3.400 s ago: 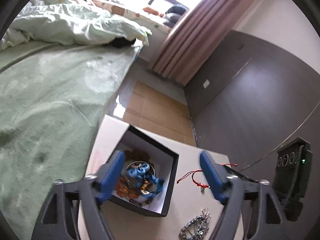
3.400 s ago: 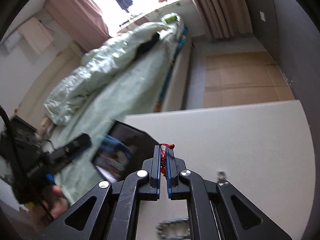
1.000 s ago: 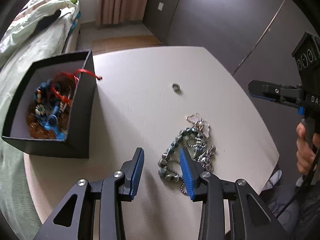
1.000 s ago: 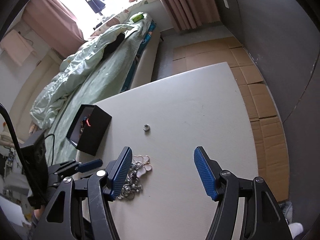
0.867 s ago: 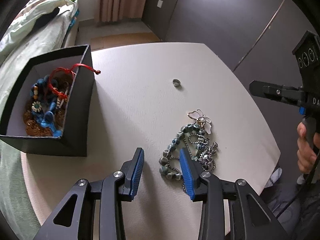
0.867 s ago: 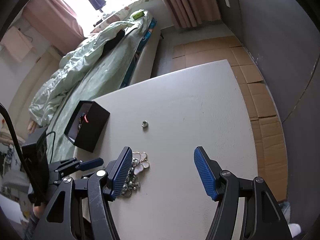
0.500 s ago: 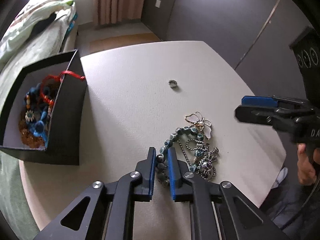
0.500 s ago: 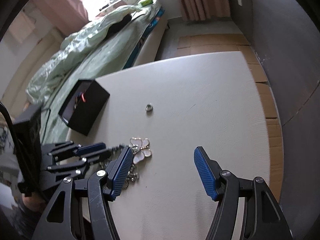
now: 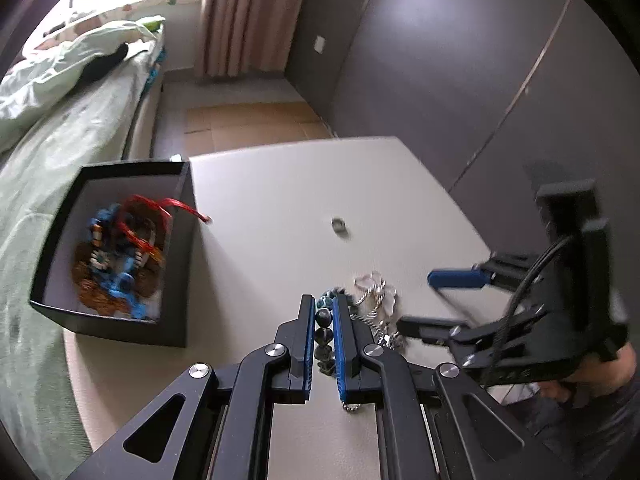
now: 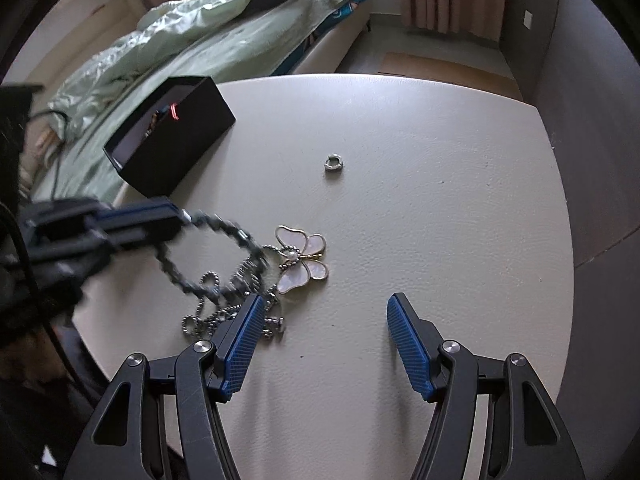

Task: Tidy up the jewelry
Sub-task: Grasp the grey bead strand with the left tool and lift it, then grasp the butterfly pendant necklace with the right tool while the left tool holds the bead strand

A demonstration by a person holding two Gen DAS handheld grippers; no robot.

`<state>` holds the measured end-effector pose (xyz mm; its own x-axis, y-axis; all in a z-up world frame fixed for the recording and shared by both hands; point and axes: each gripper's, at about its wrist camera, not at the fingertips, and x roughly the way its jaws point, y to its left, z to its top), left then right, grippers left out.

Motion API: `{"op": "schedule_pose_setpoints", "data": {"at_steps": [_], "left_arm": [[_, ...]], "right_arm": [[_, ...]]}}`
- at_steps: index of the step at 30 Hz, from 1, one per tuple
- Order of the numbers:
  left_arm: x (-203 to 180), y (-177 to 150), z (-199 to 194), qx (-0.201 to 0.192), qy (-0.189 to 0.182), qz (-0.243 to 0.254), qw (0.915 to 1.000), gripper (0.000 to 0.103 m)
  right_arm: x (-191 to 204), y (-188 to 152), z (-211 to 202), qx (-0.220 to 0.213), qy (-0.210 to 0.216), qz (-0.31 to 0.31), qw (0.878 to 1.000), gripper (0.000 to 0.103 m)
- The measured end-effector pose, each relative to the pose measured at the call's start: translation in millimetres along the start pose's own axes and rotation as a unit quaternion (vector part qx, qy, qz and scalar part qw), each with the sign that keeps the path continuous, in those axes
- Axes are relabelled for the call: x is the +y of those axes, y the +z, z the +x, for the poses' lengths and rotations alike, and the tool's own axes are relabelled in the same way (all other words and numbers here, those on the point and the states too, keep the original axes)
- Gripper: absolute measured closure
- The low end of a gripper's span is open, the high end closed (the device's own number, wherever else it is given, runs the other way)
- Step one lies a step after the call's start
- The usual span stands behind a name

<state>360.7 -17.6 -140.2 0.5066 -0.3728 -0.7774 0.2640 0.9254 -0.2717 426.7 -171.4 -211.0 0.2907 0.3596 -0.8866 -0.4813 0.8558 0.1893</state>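
Observation:
My left gripper (image 9: 323, 300) is shut on a strand of dark and teal beads (image 9: 324, 334), which runs between its blue pads. In the right wrist view the left gripper (image 10: 176, 216) holds that bead strand (image 10: 224, 232) lifted in a loop off the table, its far end still tangled in silver chains (image 10: 216, 304). A white butterfly pendant (image 10: 302, 258) lies beside the tangle. My right gripper (image 10: 325, 304) hangs open just in front of the pendant, holding nothing. A small silver ring (image 10: 333, 163) lies alone farther out. The black box (image 9: 182, 280) holds a red cord bracelet (image 9: 140, 216) and blue beads.
The pale round table (image 10: 440, 160) ends close behind the chain pile. A bed with green bedding (image 9: 60, 128) runs along the box's side. Dark wardrobe doors (image 9: 460, 60) stand past the table's other side. A person's hand (image 9: 560, 388) holds the right gripper.
The left jaws closed on the bead strand and lifted it off the table. The right gripper came lower and nearer to the butterfly pendant, rolling as it went, and stayed open.

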Motion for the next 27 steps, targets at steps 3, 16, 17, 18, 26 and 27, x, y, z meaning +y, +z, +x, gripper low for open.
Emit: {"op": "schedule_pose_setpoints", "data": {"at_steps": [3,16,17,18,26,27], "left_arm": [[3.6,4.9,-12.1,-0.022,0.006,-0.009,0.9997,0.094],[28.1,13.3,-53.6,-0.089,-0.006,-0.061,0.9942,0.094],[30.1,13.7,-55.4,-0.092,-0.005,-0.064,0.9937,0.094],[32.7,14.1,-57.5,-0.096,-0.004,-0.068,0.9931,0.094],[53.3,13.5,-67.2,-0.11,-0.008,-0.097,0.9891,0.094],[55.3,13.5,-67.3,-0.11,-0.008,-0.099,0.989,0.094]], "right_arm": [[3.5,0.0,0.6,0.0,-0.014,-0.012,1.0,0.039],[18.9,4.6,4.9,-0.003,-0.084,-0.06,0.995,0.04],[21.1,6.0,5.9,-0.003,-0.085,-0.062,0.994,0.04],[23.0,6.9,6.4,-0.003,-0.084,-0.064,0.994,0.04],[35.5,22.1,16.0,-0.018,-0.07,-0.079,0.994,0.04],[37.3,24.3,17.3,-0.022,-0.067,-0.085,0.994,0.041]]}}
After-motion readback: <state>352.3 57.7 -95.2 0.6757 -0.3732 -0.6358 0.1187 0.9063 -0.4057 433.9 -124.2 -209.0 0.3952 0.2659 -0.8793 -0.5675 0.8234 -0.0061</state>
